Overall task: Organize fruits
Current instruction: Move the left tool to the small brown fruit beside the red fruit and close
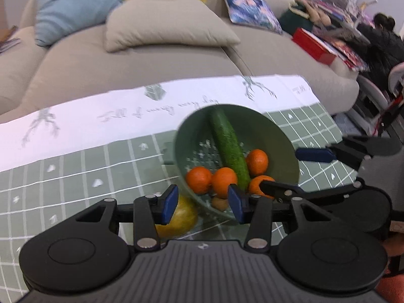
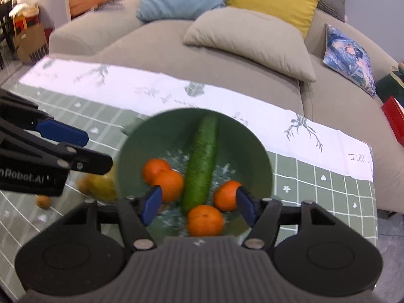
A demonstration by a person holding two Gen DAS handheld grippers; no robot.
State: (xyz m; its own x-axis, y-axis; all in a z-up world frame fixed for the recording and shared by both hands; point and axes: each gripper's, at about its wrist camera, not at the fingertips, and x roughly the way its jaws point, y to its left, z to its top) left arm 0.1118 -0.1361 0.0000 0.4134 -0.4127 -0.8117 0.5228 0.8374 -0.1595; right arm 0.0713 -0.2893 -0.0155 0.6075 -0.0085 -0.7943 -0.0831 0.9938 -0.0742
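Oranges x4, cucumber x1 in bowl.

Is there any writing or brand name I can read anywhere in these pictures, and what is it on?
"nRobot.AI", cut off at the frame's left edge: on the left gripper body.
"Full": handwritten script on the tablecloth white border.
Longer script lines on that border: too blurred to read.
Dark letters on the cardboard box: partly hidden, unreadable.
Books by the sofa: too blurred.
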